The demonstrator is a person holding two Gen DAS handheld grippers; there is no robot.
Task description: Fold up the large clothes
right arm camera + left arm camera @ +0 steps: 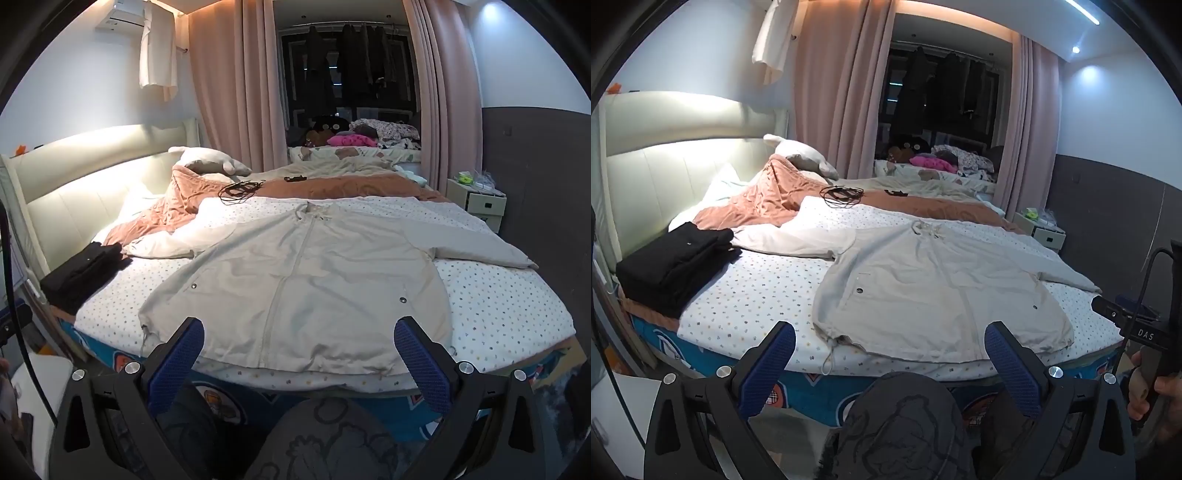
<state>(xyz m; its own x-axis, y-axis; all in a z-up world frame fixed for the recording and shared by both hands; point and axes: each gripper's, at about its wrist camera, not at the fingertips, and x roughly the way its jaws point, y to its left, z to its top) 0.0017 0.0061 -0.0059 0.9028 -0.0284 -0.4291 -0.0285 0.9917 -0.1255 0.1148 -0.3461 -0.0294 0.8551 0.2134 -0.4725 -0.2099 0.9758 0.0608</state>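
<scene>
Nearest the cameras, two hand-held claws are seen from behind their own blue-padded fingers. The left claw [890, 354] is released, its jaws spread wide with nothing between them; it hangs just short of the bed's near edge, above a dark patterned knee. The right claw [299, 350] is likewise released and empty, held over the hem of the garment but not touching it. At the right edge of the left view, a hand [1156, 391] gripping the other tool's handle is partly shown.

Just beyond the claws, a large beige zip-front jacket [306, 273] is laid flat, front up, on the bed [517, 295], which is covered by a white dotted sheet. The hem lies along the near edge, the collar points away, and both sleeves are spread outward to the sides. No fold is yet made, so the task is judged to be at its very start: the garment is spread and the first grasp is awaited.

The next move is judged to call for a sleeve or a hem corner to be reached, pinched through a thin layer of cloth, and carried across the body without dragging the rest.

Further back, a stack of black folded clothes [676, 266] rests at the left, then a rumpled orange blanket [768, 199], a tangle of black cable [842, 194], pillows, pink curtains and a dark window
</scene>
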